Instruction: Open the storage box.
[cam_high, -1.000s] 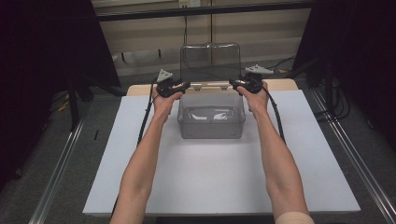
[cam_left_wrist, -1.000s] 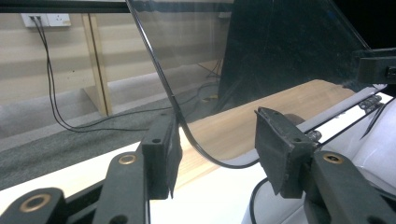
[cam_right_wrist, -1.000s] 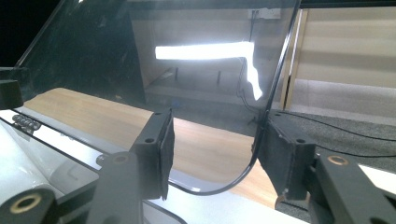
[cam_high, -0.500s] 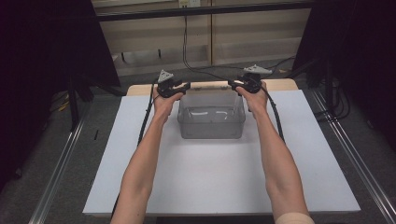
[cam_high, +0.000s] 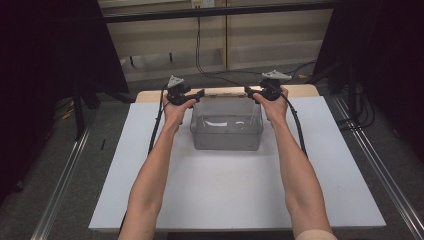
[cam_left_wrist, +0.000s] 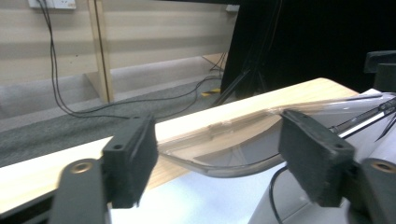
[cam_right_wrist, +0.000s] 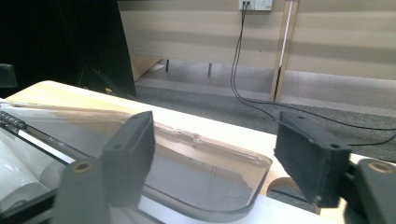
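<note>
Desk (cam_high: 235, 200): white board; clear plastic storage box (cam_high: 226, 132) sits near its far edge, centred.
Lid (cam_right_wrist: 201, 172): lies flat over the box.
My left fingers (cam_left_wrist: 133, 156): just opened, straddling the lid's corner, not pressing.
My right fingers (cam_right_wrist: 130, 154): likewise.
Next: draw both grippers straight outward together, so the lid stays seated.

white sheet (cam_high: 235, 195) over a wooden bench (cam_high: 305, 90), grey carpet floor (cam_high: 50, 165), metal rails (cam_high: 60, 185) alongside, black cables (cam_high: 200, 50) against a beige panelled wall (cam_high: 260, 30).

Clear grey box (cam_high: 226, 131), white mat (cam_high: 235, 195), black tools.
</note>
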